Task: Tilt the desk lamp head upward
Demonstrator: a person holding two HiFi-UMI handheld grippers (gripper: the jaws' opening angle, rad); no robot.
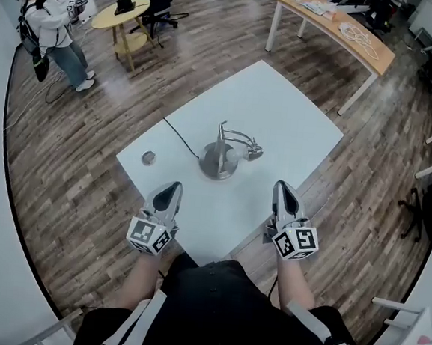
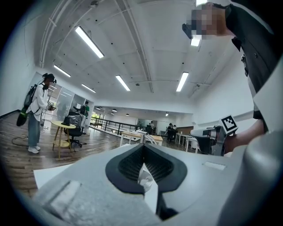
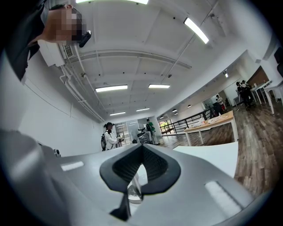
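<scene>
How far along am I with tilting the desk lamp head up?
Nothing looks done: the desk lamp has its head low by its base. Nothing in hand: left hand-held gripper and right hand-held gripper are shut, empty, short of the lamp. Left: grasp the head and tilt it up.

We stand in a large open-plan office or lab: a wood-plank floor [image 1: 66,162], a square white table [image 1: 296,115] near us, a long wooden desk [image 1: 335,28] far right, a round yellow table [image 1: 109,17] with an office chair [image 1: 161,9] far left, and strip lights [image 2: 89,42] on a high white ceiling [image 2: 146,48] with exposed pipes [image 3: 73,88].
</scene>
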